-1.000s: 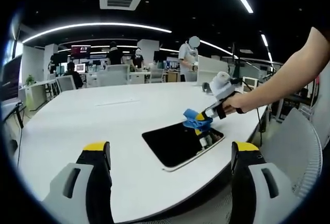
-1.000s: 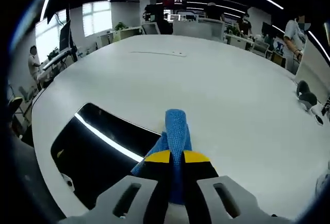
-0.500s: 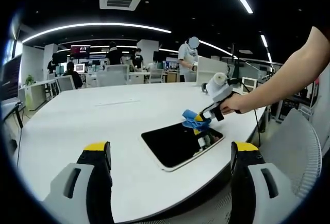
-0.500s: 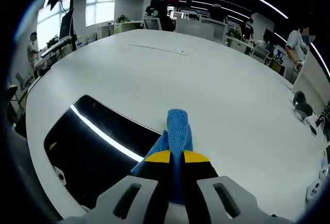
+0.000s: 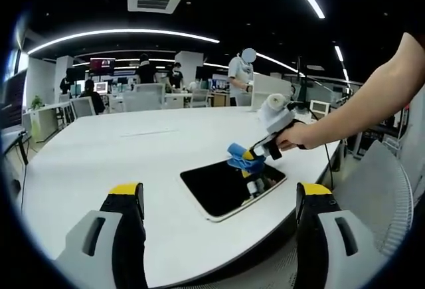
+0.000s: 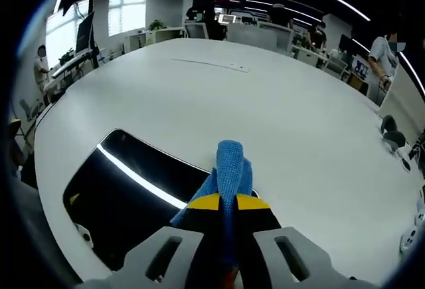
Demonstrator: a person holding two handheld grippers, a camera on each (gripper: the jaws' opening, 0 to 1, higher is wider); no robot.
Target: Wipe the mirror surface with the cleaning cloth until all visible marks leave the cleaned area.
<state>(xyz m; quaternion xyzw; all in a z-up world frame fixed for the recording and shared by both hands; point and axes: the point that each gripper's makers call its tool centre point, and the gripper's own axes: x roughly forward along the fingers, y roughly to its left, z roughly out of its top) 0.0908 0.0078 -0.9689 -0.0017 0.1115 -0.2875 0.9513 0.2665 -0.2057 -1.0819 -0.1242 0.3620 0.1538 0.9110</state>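
Two claws are at work, and the nearer one in the left gripper view, the left claw (image 5: 220,199), hangs idle with its yellow-tipped jaws spread wide and nothing between them, above the near rim of the white desk (image 5: 99,163). Beyond it, the mirror (image 5: 229,184) lies flat on the desk close to that edge, a dark rounded slab reflecting the ceiling lights. Over its far corner sits the right claw (image 5: 252,154), held by a hand (image 5: 295,136), with the blue cleaning cloth (image 5: 240,158) bunched at its tip.

From the right gripper view, the right claw (image 6: 221,202) is clenched on the cleaning cloth (image 6: 227,169), whose folded end stands out past the jaws. The cloth hangs over the mirror (image 6: 126,192) at its edge; whether it presses on the glass I cannot tell.

By my judgement the cloth is soft and light and will fold or drag under pressure, so a grip well back in the bunched middle, as here, suits it. The mirror looks stiff, smooth and breakable, likely to slide on the slick desk, and wants only gentle flat pressure.

Compared with a second ago, the right claw and cloth have shifted a little further in over the mirror, away from its corner. The left claw has stayed open and unused.
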